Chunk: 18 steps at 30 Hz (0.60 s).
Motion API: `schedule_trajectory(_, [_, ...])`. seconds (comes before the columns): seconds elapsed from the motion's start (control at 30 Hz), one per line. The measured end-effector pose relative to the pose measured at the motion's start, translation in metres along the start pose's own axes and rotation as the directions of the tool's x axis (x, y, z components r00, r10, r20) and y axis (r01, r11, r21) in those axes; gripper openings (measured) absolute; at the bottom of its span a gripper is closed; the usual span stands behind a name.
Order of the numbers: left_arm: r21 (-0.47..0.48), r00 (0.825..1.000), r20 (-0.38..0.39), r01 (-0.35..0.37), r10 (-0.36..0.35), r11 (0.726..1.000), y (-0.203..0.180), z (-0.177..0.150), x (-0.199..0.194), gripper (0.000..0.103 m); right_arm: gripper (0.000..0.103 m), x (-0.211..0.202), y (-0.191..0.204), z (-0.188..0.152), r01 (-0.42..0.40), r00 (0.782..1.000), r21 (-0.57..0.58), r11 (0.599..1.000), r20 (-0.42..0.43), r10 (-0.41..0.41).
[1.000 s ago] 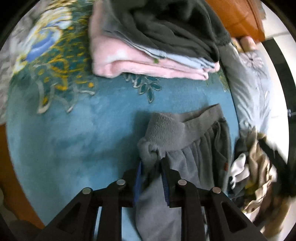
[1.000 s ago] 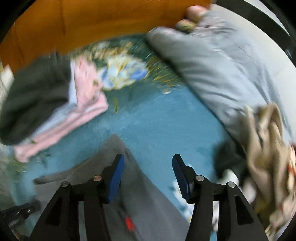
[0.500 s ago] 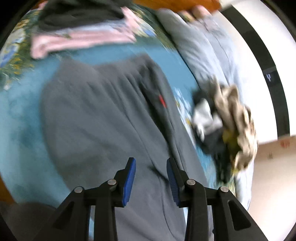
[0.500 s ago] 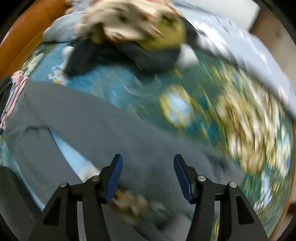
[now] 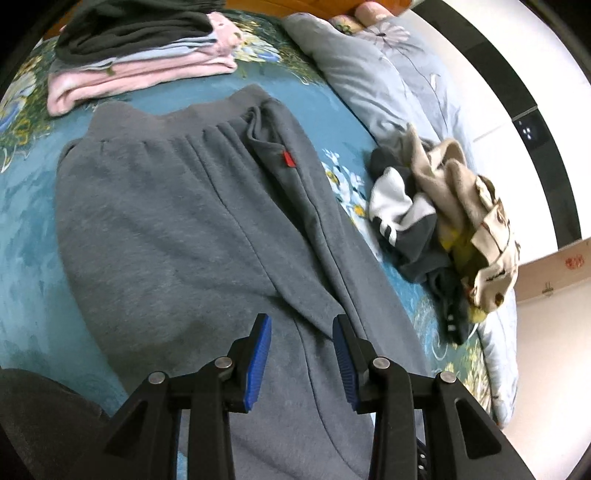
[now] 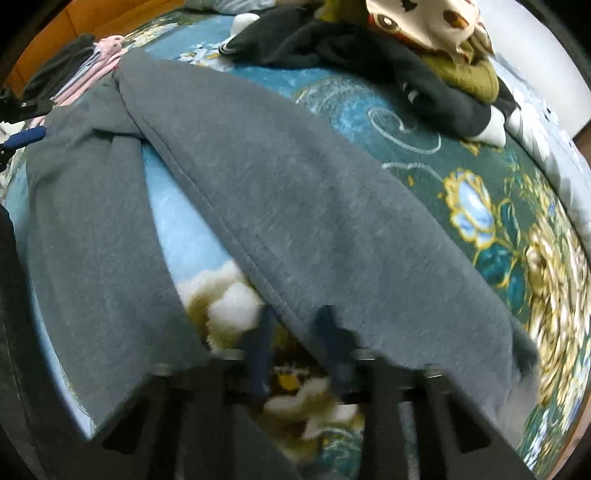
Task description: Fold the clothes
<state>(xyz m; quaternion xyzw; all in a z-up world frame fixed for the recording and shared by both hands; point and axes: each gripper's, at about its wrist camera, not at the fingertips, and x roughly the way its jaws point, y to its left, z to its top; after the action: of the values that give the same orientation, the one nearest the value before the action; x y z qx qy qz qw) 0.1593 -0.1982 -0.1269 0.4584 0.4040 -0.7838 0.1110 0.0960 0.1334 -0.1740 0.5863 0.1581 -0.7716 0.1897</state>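
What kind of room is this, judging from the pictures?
Probably a bedroom: grey trousers lie spread on a bed's flowered blue blanket, with a grey pillow and a stack of folded clothes nearby.

A bed point(image 5: 29, 236) carries a teal floral bedspread point(image 6: 476, 206), with an orange wooden headboard point(image 6: 85, 22) behind it. A grey flowered quilt point(image 5: 388, 70) lies along one side, near a white wall point(image 5: 487, 66).

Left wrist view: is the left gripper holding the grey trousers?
No, the left gripper is open above the grey trousers, with nothing clamped between its blue pads.
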Motion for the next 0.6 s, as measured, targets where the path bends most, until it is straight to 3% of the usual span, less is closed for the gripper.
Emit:
schedule_trajectory(0.1, [-0.01,1.0,-0.012,-0.011,0.011,1.0,0.0,0.002,0.008,0.038,0.005,-0.013,-0.02,0.011,-0.039,0.999,0.034,0.999,0.031,0.038])
schedule_trajectory(0.2, [-0.01,1.0,-0.019,-0.015,0.015,1.0,0.0,0.003,0.013,0.038,0.005,-0.043,-0.06,0.035,-0.1,0.988,0.11,0.989,0.124,0.087])
schedule_trajectory(0.6, [-0.075,1.0,-0.03,-0.005,0.003,0.997,0.02,0.012,0.019,0.041,0.006,-0.039,-0.131,0.11,-0.041,0.991,0.244,0.969,0.136,0.008])
